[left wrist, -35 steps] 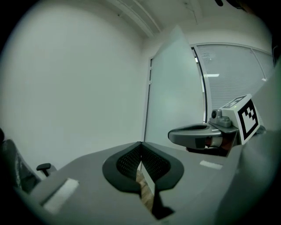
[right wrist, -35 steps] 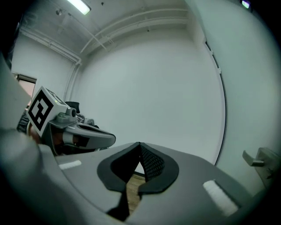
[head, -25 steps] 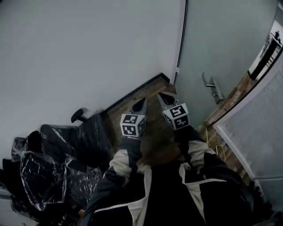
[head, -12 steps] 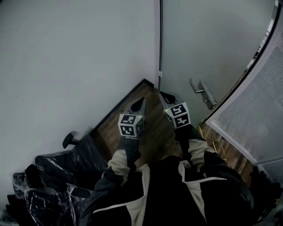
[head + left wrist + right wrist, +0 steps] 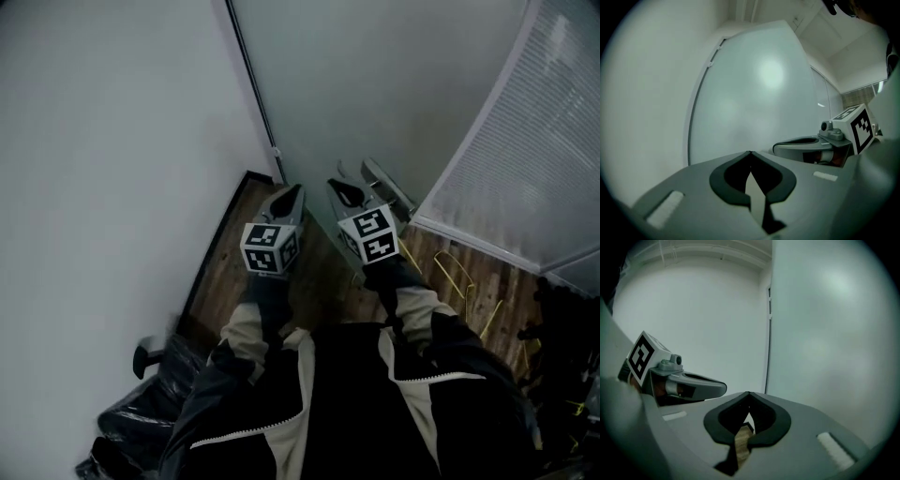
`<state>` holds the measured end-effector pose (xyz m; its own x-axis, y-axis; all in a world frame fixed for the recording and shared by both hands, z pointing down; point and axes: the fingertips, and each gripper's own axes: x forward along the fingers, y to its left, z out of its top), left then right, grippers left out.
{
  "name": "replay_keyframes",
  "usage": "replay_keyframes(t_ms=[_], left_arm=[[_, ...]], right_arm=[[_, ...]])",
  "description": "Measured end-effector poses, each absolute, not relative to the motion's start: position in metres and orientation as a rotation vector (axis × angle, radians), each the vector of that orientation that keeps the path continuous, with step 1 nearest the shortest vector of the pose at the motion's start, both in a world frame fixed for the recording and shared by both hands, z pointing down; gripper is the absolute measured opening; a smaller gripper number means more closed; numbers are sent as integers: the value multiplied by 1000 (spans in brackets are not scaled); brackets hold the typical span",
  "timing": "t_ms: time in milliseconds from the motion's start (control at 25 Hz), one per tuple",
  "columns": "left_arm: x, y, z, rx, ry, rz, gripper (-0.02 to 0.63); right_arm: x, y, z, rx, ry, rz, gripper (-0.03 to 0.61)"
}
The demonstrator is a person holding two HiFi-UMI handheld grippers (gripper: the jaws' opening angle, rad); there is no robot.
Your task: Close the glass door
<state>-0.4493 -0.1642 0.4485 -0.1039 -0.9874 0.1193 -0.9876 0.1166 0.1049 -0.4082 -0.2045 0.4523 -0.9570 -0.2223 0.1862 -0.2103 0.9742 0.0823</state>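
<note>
Glass door [image 5: 375, 84], pale and frosted, fills the upper middle of the head view. Its dark edge strip [image 5: 251, 84] slants down from the top of the frame to the floor, beside the white wall [image 5: 103, 141] at the left. A metal lever handle [image 5: 386, 190] sits low on the door, just beyond the right gripper [image 5: 343, 190]; whether the two touch cannot be told.

Both grippers point at the door's foot, side by side, with the left gripper [image 5: 292, 194] just left of the right one. In each gripper's own view the fingers [image 5: 806, 427] [image 5: 693, 192] meet at their tips with nothing between them.

Under the grippers lies a brown wooden plank floor [image 5: 319, 281], and a black skirting board [image 5: 211, 262] runs along the foot of the wall. A ribbed translucent panel [image 5: 525, 141] takes the upper right of the frame. Yellow wire pieces [image 5: 459, 272] lie on the floor below it. A black chair wrapped in clear plastic [image 5: 141, 422] stands in the lower left corner. The person's black and cream jacket [image 5: 347, 412] fills the bottom of the frame.
</note>
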Motion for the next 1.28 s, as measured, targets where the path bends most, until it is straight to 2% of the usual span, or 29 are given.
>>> replay_keyframes(t_ms=[440, 760, 880, 1040, 1120, 1280], left_arm=[[-405, -259, 466, 2404, -1745, 51, 0], [-393, -273, 478, 2501, -1586, 86, 0], [-389, -273, 475, 2512, -1580, 81, 0], [-389, -272, 470, 2537, -1605, 106, 0], [-393, -272, 472, 2545, -1620, 126, 0], [-398, -270, 477, 2531, -1613, 119, 0]], right_arm=[[-341, -277, 467, 932, -2757, -4, 3], [-318, -282, 478, 1115, -2652, 2, 3], [-314, -279, 480, 1074, -2582, -115, 3], [-321, -269, 494, 839, -2320, -474, 5], [-329, -267, 508, 725, -2156, -657, 45], [-341, -269, 530, 569, -1940, -843, 197]])
